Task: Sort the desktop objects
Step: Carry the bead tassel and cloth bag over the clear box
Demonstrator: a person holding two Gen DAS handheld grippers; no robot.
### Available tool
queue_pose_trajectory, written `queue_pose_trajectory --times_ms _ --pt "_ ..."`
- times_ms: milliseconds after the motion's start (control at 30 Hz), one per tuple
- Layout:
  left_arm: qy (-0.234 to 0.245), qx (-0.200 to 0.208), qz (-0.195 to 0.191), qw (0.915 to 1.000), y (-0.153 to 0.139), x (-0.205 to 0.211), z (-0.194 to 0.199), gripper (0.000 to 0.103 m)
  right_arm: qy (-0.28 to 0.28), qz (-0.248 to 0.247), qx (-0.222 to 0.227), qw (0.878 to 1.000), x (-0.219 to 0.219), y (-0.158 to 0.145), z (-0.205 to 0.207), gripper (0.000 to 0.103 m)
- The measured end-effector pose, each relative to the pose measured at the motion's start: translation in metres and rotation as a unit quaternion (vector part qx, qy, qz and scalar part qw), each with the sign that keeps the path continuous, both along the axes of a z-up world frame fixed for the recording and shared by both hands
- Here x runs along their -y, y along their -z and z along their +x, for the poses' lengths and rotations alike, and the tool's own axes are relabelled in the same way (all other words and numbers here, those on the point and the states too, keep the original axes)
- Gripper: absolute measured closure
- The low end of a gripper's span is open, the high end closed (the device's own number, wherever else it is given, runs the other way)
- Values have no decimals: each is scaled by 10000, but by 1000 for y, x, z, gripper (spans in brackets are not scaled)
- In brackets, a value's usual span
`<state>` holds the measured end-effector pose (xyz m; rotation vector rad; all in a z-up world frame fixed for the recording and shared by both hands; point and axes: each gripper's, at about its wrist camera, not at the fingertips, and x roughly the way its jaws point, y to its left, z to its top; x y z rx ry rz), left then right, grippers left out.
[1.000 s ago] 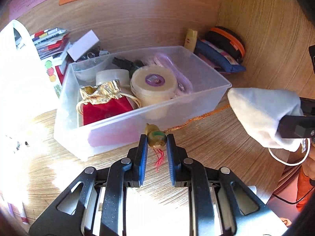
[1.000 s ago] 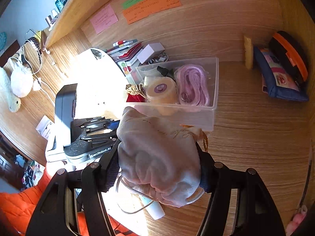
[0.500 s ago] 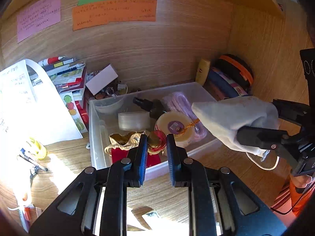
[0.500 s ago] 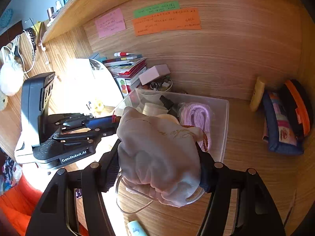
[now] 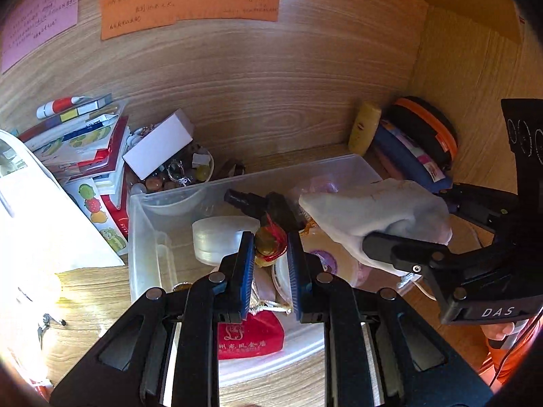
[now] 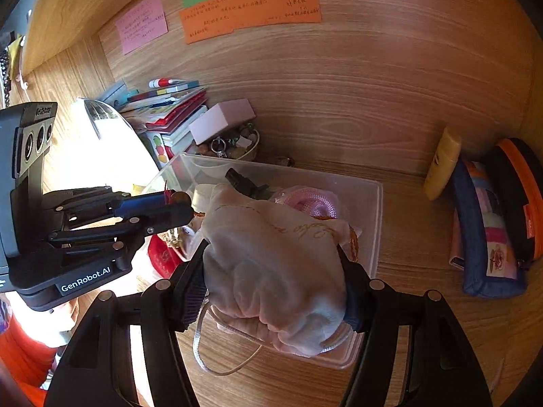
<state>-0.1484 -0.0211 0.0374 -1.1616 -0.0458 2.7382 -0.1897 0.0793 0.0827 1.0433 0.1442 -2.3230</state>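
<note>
While both carried things hang over the bin (image 5: pixel 142 237), neither is let go yet. Nearest, the left hand-held gripper (image 5: pixel 270 247) is pinched narrow on a small gold charm (image 5: pixel 266 242) with a red tassel, held above the bin's near left part, over a red pouch (image 5: pixel 251 335) and beside a tape roll (image 5: pixel 220 237); the tight pinch suits so small a thing. To the right, the right hand-held gripper (image 6: pixel 273 281) clamps a pale cloth bag (image 6: pixel 275 264) at about half width, its drawstring loop (image 6: pixel 217 352) dangling below; the bag sits above the bin's near right side, over a pink cord (image 6: pixel 314 203). Both seem poised there so the things drop inside rather than onto the bench (image 6: pixel 424 203). Deeper in the bin lies a black spray top (image 5: pixel 251 200). Behind the bin, a bowl of trinkets (image 5: pixel 176 173) and a white box (image 5: pixel 159 142) stand left, by stacked books (image 5: pixel 85 142); a yellow tube (image 6: pixel 443 162) and pouches (image 6: pixel 492 230) lie right. On the back wall above the bin hang sticky notes (image 5: pixel 190 3).
</note>
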Motion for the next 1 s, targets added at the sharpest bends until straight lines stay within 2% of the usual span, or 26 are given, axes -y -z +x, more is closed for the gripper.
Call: queue_pose_trajectory --times_ms 167,400,700,867,1000 --pt "-58 126 128 9998 12 3 -11 85 74 180 -195 9996 6 11 -12 42" --pt "-113 130 151 9997 22 7 -15 85 45 124 -304 9995 1 20 -13 40" --pt "-160 121 81 9998 28 6 -15 85 57 646 -709 9954 10 20 -3 37" --pt "-191 157 127 9996 27 8 -14 83 70 826 -830 9931 13 22 0 27" --pt "-263 124 103 9995 25 11 -13 73 35 954 -877 9916 16 24 4 22"
